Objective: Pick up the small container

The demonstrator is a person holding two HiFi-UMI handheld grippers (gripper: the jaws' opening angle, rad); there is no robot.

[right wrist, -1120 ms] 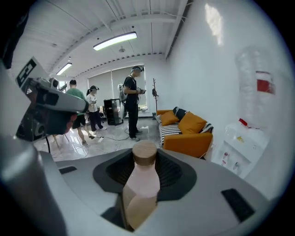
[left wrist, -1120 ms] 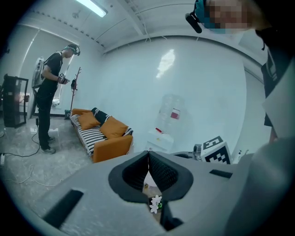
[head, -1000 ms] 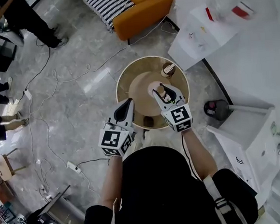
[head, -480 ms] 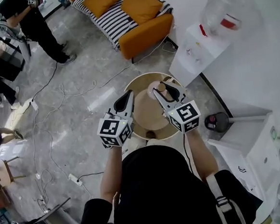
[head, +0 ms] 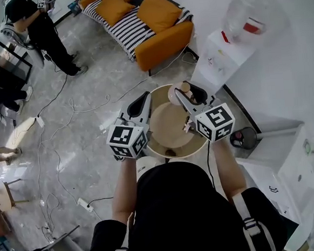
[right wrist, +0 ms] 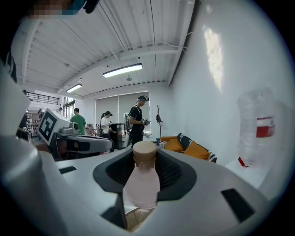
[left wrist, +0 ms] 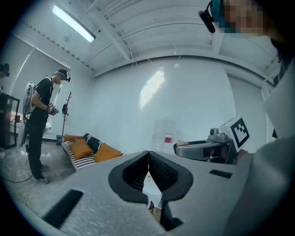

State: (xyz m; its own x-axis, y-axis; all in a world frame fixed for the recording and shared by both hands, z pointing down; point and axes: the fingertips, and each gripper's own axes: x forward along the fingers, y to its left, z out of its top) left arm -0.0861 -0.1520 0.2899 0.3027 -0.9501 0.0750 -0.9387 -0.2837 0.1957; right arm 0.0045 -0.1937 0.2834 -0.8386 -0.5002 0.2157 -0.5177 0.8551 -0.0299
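Showing the small container (right wrist: pixel 142 182), a pink capped bottle, gripped at its belly by the wide-set right claw (head: pixel 190 94) above the round bench (head: pixel 168 133); probably light, rigid and slick, best held below the shoulder; left claw (left wrist: pixel 148 159) closed, empty

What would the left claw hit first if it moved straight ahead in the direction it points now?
Probably the white water dispenser, seen just past the shut left claw. Nothing nearer shows in that line, though depth is hard to judge.
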